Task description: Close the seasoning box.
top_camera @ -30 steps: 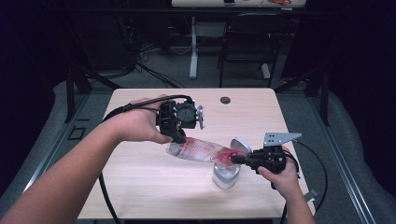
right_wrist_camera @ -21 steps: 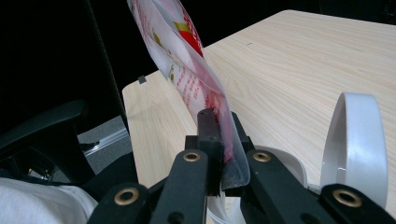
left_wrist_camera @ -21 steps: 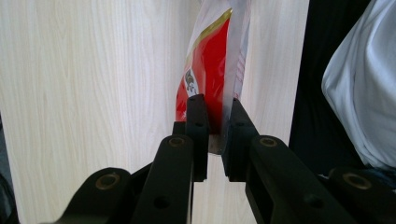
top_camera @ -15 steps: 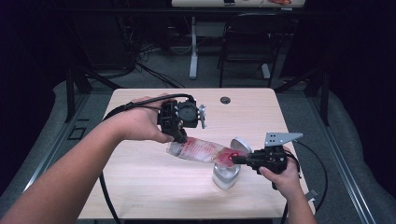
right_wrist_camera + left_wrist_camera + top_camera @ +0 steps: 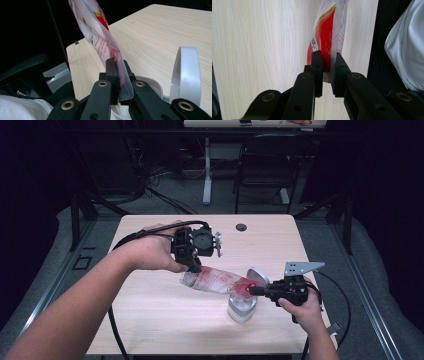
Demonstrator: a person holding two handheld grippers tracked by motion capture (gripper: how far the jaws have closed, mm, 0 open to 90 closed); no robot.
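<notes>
red-and-clear packet [image 5: 220, 281], print unreadable

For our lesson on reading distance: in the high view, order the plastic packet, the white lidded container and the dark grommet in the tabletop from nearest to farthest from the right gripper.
1. Plastic packet: clamped in the right gripper, stretching left.
2. White lidded container: just below the gripper's tips.
3. Dark grommet: near the table's far edge.
</notes>
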